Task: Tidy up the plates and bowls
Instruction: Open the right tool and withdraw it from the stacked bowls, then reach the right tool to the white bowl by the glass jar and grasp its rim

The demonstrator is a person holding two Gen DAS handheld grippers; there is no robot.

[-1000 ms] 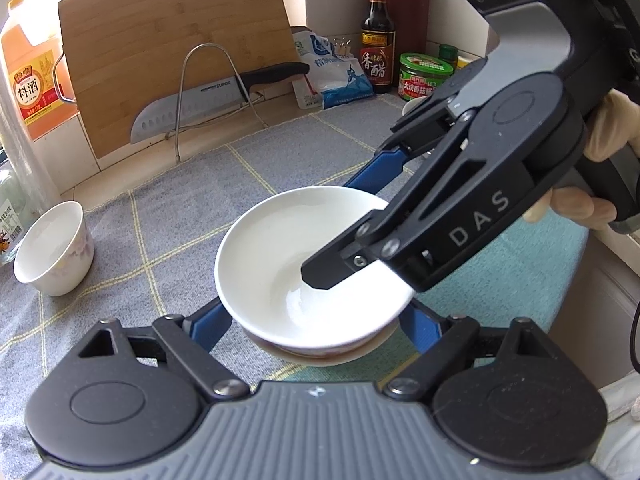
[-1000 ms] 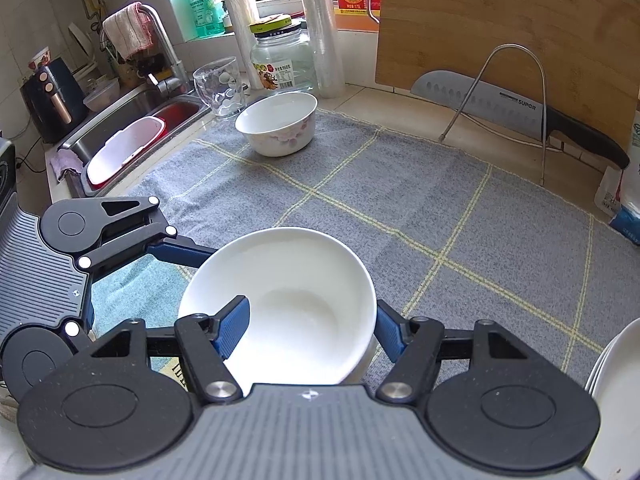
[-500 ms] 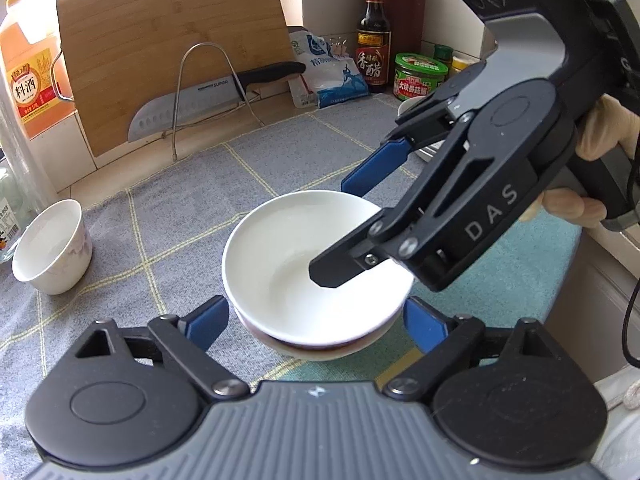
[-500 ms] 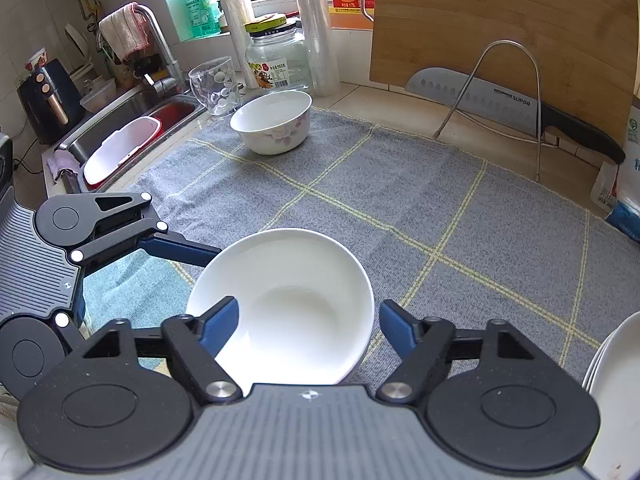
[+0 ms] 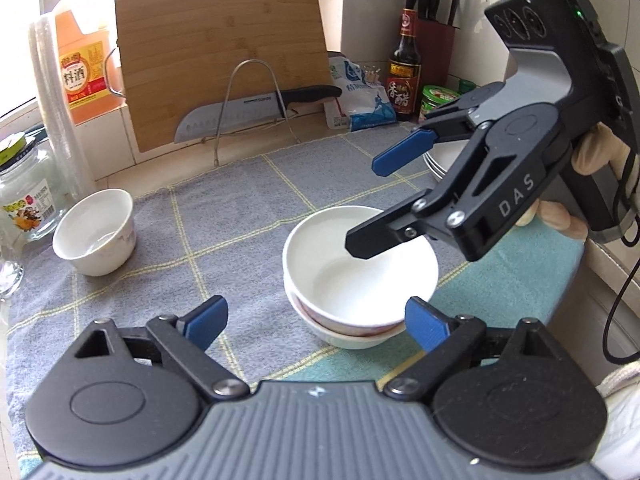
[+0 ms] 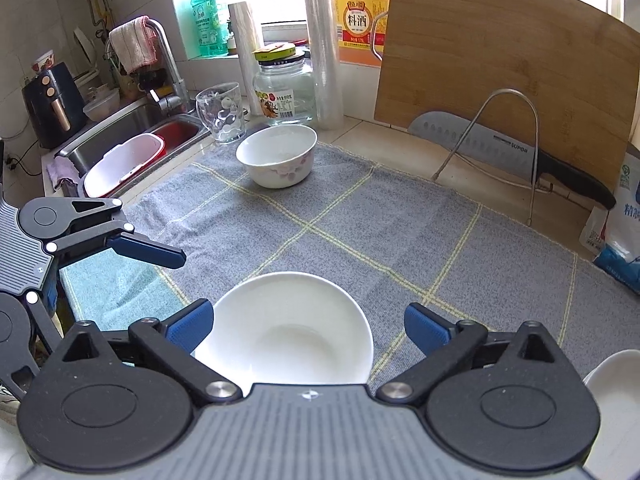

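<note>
Two white bowls are nested as a stack (image 5: 360,276) on the grey checked cloth (image 5: 248,216); the stack also shows in the right wrist view (image 6: 288,332). My left gripper (image 5: 316,318) is open, its fingers apart in front of the stack and touching nothing. My right gripper (image 6: 308,326) is open and lifted above the stack; it appears from the side in the left wrist view (image 5: 372,204). A third white bowl with a floral print (image 6: 277,156) stands alone at the cloth's far corner, and shows in the left wrist view (image 5: 95,232). A pile of white plates (image 5: 444,160) sits behind the right gripper.
A wooden cutting board (image 6: 500,64) and a knife (image 6: 508,152) on a wire rack (image 6: 512,136) stand at the back. A glass jar (image 6: 286,88), a glass cup (image 6: 222,112) and bottles are near the sink (image 6: 132,140). A salt bag (image 5: 360,96) and sauce bottle (image 5: 404,68) stand at the right.
Both grippers opened and drew back from the stacked bowls. The right gripper rose above the stack; the left one pulled back and left. The stack stays on the cloth.
</note>
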